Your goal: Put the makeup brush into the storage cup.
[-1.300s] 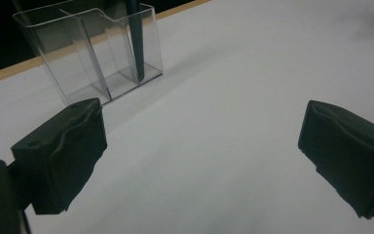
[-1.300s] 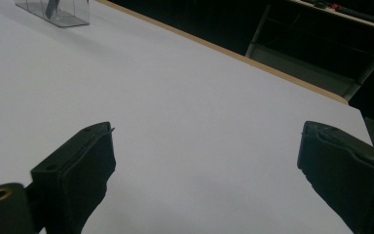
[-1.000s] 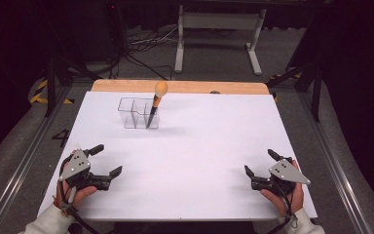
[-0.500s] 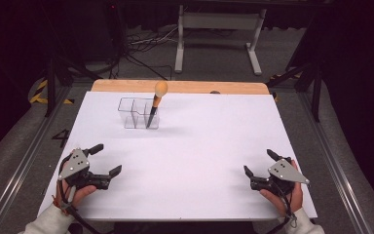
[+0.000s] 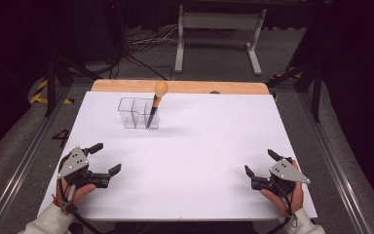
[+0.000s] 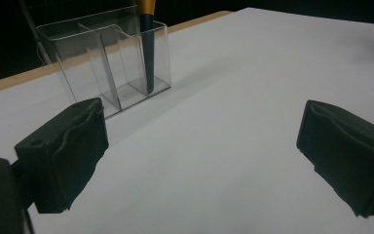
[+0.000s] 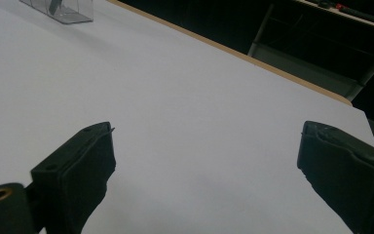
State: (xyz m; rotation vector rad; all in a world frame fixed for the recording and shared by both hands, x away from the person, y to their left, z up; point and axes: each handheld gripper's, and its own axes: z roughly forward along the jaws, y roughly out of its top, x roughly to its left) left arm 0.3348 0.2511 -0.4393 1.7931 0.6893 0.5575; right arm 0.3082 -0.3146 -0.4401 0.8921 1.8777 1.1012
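A white tabletop [image 5: 199, 161] with a wooden strip along its far edge carries a clear plastic organizer [image 5: 138, 113], which stands near the far edge, left of the middle. The organizer is split into compartments by see-through walls. A brush [image 5: 155, 104] with a dark lower part, an orange band and a rounded wooden end stands tilted in the right-hand compartment, its rounded end rising above the rim and leaning toward the far edge.

At the near left corner of the tabletop a hand [image 5: 75, 192] holds the left claw [image 5: 105, 158], its jaws spread wide with nothing between them. In the left gripper view the two black jaws frame bare white surface, with the organizer and the brush's dark tip ahead on the left.

At the near right corner the other hand [image 5: 285, 195] holds the right claw [image 5: 259, 163], also spread wide and empty. The right gripper view looks across open white surface toward the far edge, with the organizer in the top left corner of that view, well apart from the jaws.

Both claws sit low over the tabletop, well apart from each other and from the organizer. Beyond the far edge a grey metal stand [image 5: 219, 29] rests on the dark floor.
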